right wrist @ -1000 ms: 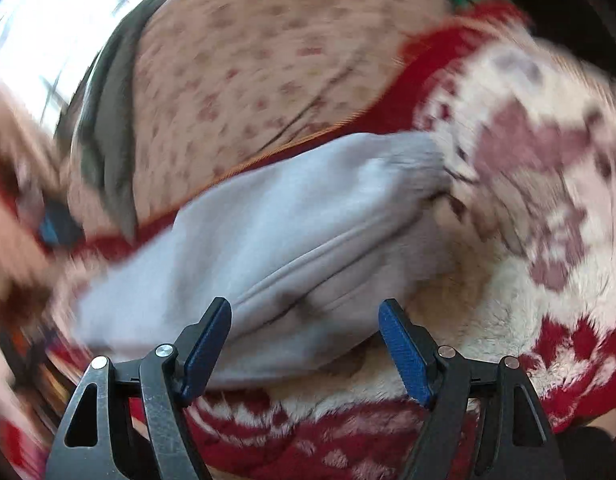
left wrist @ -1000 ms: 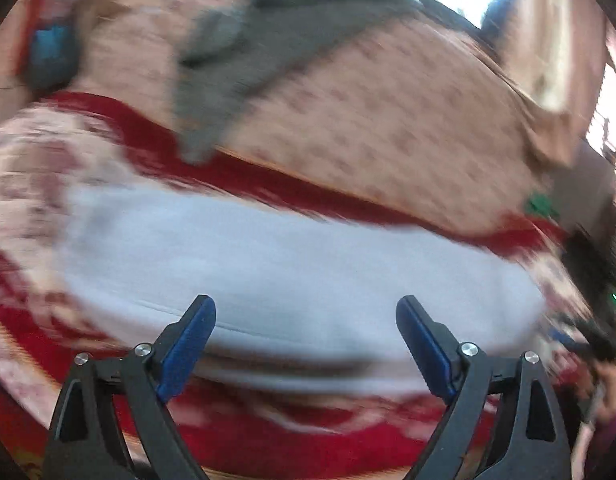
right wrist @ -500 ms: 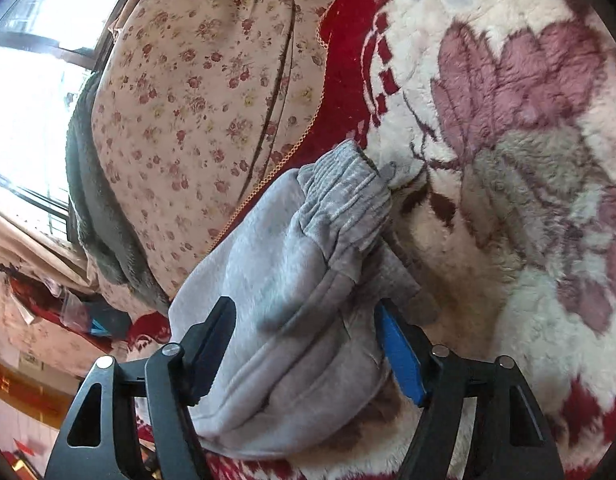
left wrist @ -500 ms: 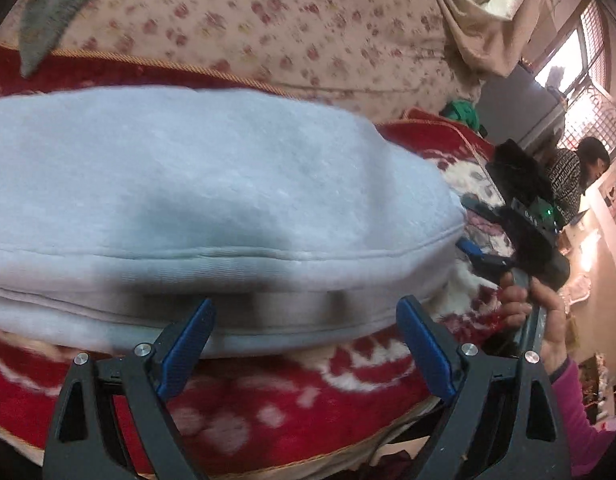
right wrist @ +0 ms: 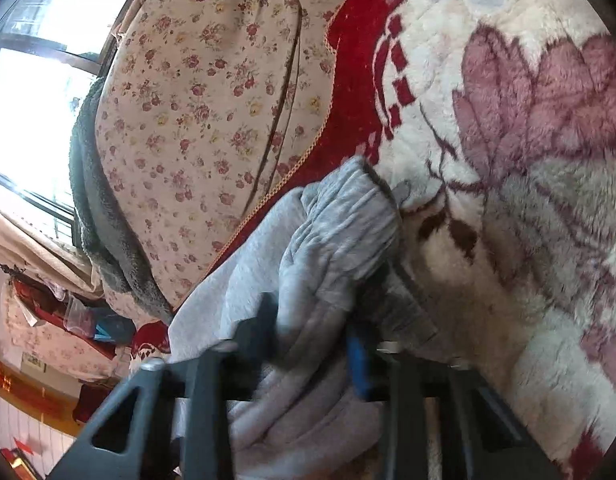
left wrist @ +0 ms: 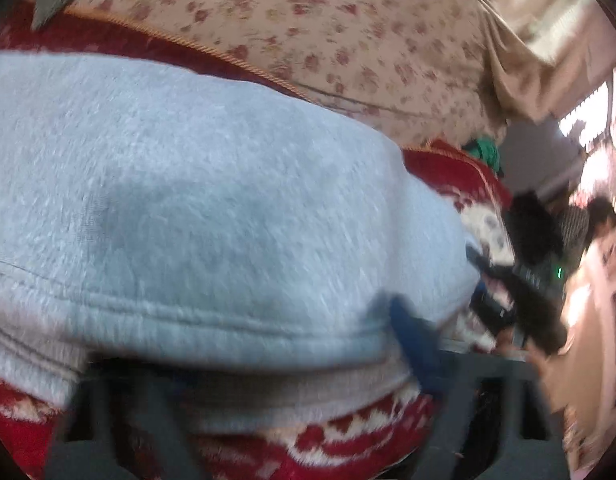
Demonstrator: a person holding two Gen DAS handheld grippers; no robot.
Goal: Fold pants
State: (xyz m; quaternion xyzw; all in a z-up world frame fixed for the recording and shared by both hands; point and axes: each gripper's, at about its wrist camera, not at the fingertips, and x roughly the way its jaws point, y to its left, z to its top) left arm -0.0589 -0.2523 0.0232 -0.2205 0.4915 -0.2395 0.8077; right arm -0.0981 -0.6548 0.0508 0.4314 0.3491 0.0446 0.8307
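Grey fleece pants (right wrist: 328,240) lie bunched on the red-and-cream blanket (right wrist: 528,120), right claw (right wrist: 312,320) clenched on the gathered waistband for lifting (I think). Left claw (left wrist: 243,352) too blurred, cannot tell.

Both wrist views close over shared pants (left wrist: 195,208).

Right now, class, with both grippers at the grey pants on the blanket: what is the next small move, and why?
Probably finish closing both grippers, then lift. The right gripper has bunched grey pants between its narrowed fingers. The left gripper is blurred at the pants' folded edge, its grip uncertain. The pants lie on the blanket.
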